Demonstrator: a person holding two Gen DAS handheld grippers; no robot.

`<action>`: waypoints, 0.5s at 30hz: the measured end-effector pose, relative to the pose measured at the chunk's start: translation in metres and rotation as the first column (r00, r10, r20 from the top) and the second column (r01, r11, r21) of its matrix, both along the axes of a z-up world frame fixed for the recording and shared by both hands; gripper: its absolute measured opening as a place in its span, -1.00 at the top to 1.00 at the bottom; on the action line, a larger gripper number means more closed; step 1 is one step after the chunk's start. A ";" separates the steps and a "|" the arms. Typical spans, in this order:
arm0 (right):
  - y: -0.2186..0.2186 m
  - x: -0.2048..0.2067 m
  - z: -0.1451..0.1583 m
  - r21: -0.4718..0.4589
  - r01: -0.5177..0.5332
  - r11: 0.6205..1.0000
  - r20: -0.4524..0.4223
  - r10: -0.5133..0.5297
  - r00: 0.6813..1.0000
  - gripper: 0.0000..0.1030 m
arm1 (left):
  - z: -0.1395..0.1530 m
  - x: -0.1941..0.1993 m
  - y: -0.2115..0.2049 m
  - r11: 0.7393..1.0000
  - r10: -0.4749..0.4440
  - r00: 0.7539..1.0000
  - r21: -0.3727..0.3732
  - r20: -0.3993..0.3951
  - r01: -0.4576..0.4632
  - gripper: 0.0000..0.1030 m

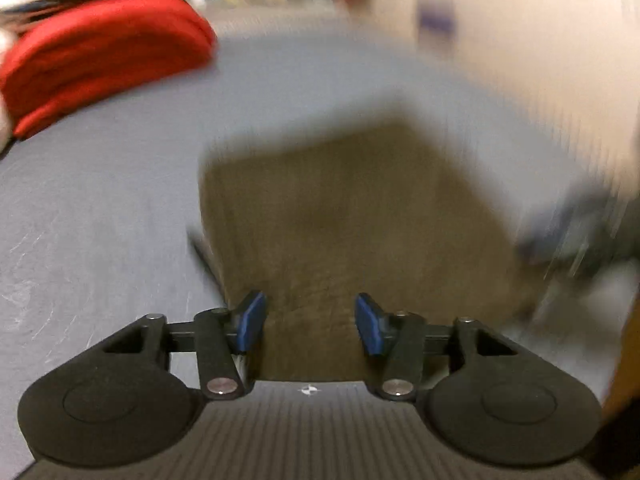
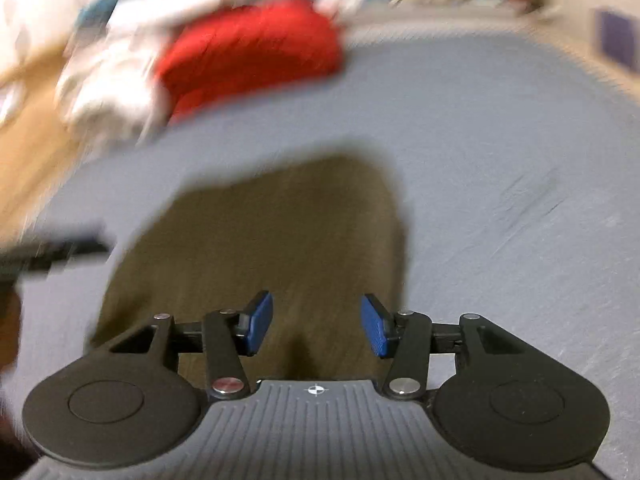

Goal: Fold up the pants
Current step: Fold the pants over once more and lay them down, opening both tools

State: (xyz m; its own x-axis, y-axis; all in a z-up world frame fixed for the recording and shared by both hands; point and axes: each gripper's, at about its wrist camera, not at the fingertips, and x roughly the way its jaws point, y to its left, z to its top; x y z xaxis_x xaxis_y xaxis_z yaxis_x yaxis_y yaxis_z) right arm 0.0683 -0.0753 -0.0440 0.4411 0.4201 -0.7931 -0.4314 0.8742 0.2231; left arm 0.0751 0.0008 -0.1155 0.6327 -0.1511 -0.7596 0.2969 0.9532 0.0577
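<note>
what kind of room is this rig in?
Likely a home room used for laundry folding: folded olive-brown pants lie on a grey padded work surface, with a heap of clothes led by a red folded garment behind. Blur hides the background.

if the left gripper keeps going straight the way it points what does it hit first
Most likely the brown pants lying on the grey surface: they fill the view ahead of the open left gripper. Blur makes depth unclear.

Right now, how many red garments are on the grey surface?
1: a red garment at the far left of the grey surface, beyond the brown pants. The blurred white pile may hide more.
</note>
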 end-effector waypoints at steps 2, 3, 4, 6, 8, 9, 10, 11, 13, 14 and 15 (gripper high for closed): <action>0.012 -0.012 -0.009 -0.112 -0.071 0.991 0.062 0.079 0.995 -0.01 | -0.005 -0.009 -0.017 0.992 -0.051 0.998 0.119 0.048 0.045 -0.07; 0.012 -0.013 -0.006 -0.113 -0.066 0.991 0.060 0.073 0.996 -0.01 | -0.001 -0.008 -0.020 0.992 -0.039 0.998 0.117 0.038 0.035 -0.07; 0.011 -0.011 -0.003 -0.115 -0.052 0.992 0.051 0.058 0.997 -0.01 | 0.004 -0.007 -0.019 0.996 -0.014 0.999 0.092 0.029 0.012 -0.07; 0.007 -0.013 0.000 -0.102 -0.019 0.995 0.048 0.024 0.999 -0.01 | 0.009 -0.005 -0.015 0.998 0.034 0.999 0.054 0.021 -0.035 -0.08; 0.004 -0.018 0.004 -0.093 0.025 0.995 0.066 -0.018 0.998 -0.02 | 0.011 -0.011 -0.012 0.996 0.066 0.998 0.055 0.024 -0.068 -0.14; 0.004 -0.018 0.008 -0.091 0.056 0.994 0.086 -0.048 0.995 -0.07 | 0.014 -0.012 -0.012 0.995 0.078 0.996 0.061 0.034 -0.080 -0.17; 0.003 -0.020 0.010 -0.086 0.078 0.993 0.100 -0.069 0.993 -0.12 | 0.016 -0.014 -0.012 0.994 0.088 0.995 0.063 0.044 -0.090 -0.21; 0.004 -0.021 0.013 -0.074 0.101 0.992 0.113 -0.092 0.989 -0.16 | 0.018 -0.014 -0.010 0.993 0.096 0.994 0.059 0.049 -0.099 -0.22; 0.007 -0.025 0.020 -0.048 0.140 0.989 0.134 -0.132 0.982 -0.37 | 0.022 -0.018 -0.011 0.991 0.122 0.991 0.043 0.055 -0.124 -0.35; 0.008 -0.027 0.023 -0.044 0.164 0.985 0.142 -0.156 0.977 -0.43 | 0.027 -0.022 -0.009 0.989 0.141 0.988 0.033 0.059 -0.144 -0.41; 0.008 -0.027 0.025 -0.043 0.182 0.982 0.148 -0.174 0.974 -0.52 | 0.030 -0.025 -0.010 0.984 0.173 0.983 0.017 0.065 -0.175 -0.58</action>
